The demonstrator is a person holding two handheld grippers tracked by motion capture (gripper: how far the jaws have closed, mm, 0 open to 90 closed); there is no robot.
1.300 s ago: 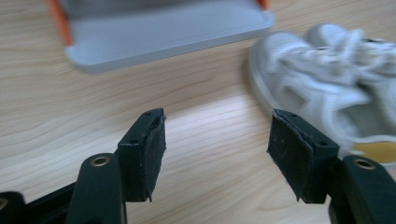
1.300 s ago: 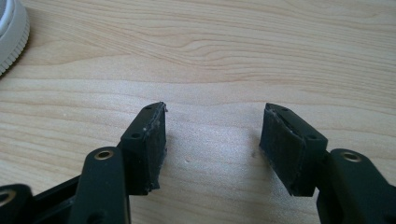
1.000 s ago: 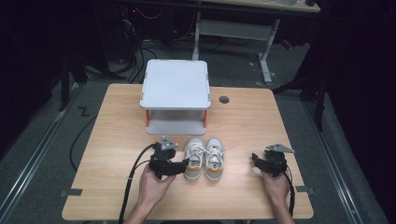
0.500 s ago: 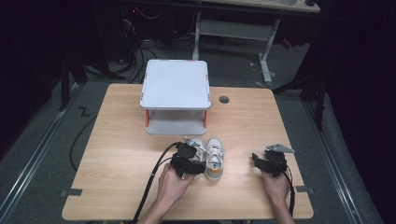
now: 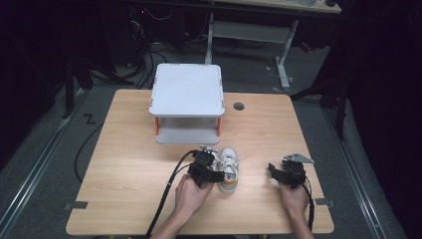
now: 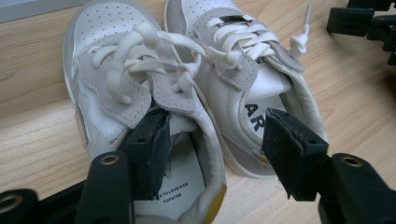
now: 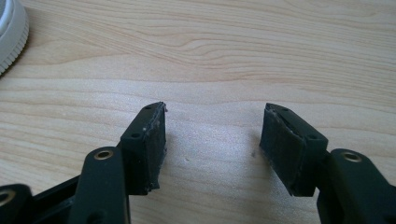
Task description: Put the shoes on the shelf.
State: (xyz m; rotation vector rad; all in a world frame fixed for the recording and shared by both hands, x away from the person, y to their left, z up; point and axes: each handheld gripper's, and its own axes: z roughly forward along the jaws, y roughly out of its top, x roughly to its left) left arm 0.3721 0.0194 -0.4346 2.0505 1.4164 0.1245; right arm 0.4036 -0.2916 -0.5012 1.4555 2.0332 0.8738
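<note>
Two small white laced shoes stand side by side on the table, the left shoe (image 6: 126,84) and the right shoe (image 6: 243,70). In the high view the right shoe (image 5: 229,169) shows beside my left gripper (image 5: 214,167), which covers most of the left one. My left gripper (image 6: 217,135) is open and its jaws have just been closing: one pad sits in the left shoe's opening, the other over the right shoe's opening, with the shoes' adjoining sides between them. My right gripper (image 5: 273,172) rests open on the bare wood (image 7: 212,126), apart from the shoes.
A white two-level stand (image 5: 186,89) with orange corners stands at the back middle of the wooden table (image 5: 124,149). A round cable hole (image 5: 239,106) lies right of it. A shoe's sole edge (image 7: 11,32) shows at the right gripper view's top left.
My left hand has moved right, from beside the shoes to over them, and now covers the left shoe. The right hand has kept still.
</note>
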